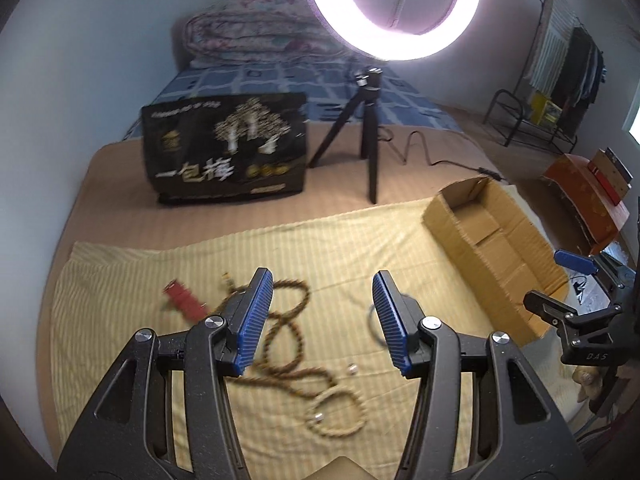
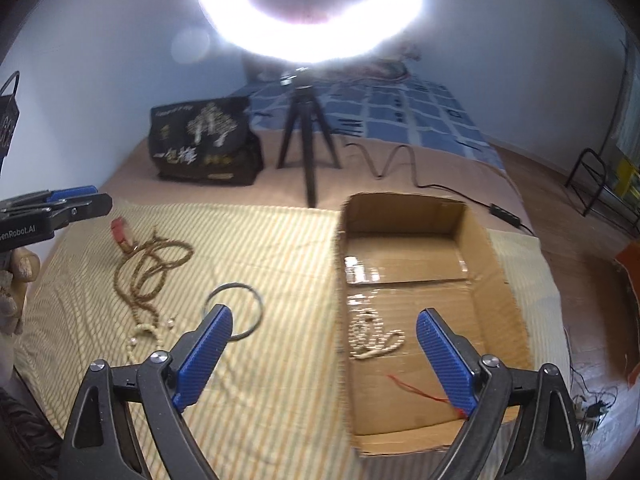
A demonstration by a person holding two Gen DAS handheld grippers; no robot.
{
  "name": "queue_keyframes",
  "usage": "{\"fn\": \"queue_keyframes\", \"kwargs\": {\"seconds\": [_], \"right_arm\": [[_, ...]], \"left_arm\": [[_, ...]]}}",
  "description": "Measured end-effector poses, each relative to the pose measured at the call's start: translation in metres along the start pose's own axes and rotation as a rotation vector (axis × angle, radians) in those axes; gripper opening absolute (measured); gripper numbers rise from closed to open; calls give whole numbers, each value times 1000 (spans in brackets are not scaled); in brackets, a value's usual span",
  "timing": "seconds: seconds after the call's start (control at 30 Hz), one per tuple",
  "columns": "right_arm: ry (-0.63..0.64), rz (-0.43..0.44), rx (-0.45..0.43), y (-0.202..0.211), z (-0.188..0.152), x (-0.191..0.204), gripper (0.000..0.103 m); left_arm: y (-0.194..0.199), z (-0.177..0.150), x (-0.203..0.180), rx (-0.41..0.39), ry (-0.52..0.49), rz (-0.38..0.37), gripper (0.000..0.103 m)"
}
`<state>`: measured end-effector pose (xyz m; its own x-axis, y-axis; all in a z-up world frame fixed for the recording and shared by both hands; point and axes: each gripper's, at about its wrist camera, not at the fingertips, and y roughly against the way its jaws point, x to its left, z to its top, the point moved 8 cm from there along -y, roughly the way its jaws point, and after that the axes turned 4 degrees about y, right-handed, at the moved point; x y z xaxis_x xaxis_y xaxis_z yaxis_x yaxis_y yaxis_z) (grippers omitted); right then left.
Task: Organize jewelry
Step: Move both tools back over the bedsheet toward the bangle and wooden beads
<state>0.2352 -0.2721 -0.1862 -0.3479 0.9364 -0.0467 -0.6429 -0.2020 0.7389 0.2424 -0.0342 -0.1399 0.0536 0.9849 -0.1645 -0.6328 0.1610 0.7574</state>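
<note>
Two hand-held grippers hang over a bed covered with a striped yellow cloth point(image 1: 340, 240). The left hand-held gripper point(image 1: 322, 320) has its blue pads point(image 1: 256, 316) apart with nothing between them; below it on the cloth lies a long brown bead necklace point(image 1: 288, 320) in loose loops, and near its lower end a small pale bead bracelet point(image 1: 336, 412). A red piece point(image 1: 184, 300) lies to the left of the necklace, too blurred to tell what it is. A dark ring bangle point(image 2: 236, 308) lies flat on the cloth between the necklace and a cardboard box point(image 2: 492, 276), partly behind the left pad of the right hand-held gripper point(image 2: 322, 356). This gripper has its jaws wide apart and holds nothing; it hangs over the near left edge of the box. The box is open at the top and stands on the right part of the cloth. Inside it, near the left wall, lies a white bead strand point(image 2: 372, 338) in a small heap, and a thin red thread point(image 2: 420, 390) lies on the floor of the box closer to the viewer. Behind the cloth stand a black bag point(image 1: 228, 148) with white characters and a black tripod point(image 1: 360, 140) carrying a lit ring light point(image 1: 392, 12). A gloved hand point(image 2: 16, 284) shows at the left edge of the right wrist view.
</note>
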Motion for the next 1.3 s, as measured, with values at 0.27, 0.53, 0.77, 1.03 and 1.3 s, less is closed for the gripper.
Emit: {"fn": "queue_keyframes", "kwargs": {"seconds": [0.27,0.53,0.77,1.03,1.3], "right_arm": [[81,26,57,-22,-3,41,96],[43,62,98,-48,-5,51,96],[31,64,121,-68,-4,53,96],[44,83,146,-86,-4,62,96],[63,102,179,-103,-11,69,96]], "left_arm": [[-10,-32,43,73,32,28,53],[-28,-48,77,153,160,15,53],[-56,-66,93,250,281,-5,53],[-86,-84,91,326,349,-19,53],[-105,-85,80,365,374,-39,53]]}}
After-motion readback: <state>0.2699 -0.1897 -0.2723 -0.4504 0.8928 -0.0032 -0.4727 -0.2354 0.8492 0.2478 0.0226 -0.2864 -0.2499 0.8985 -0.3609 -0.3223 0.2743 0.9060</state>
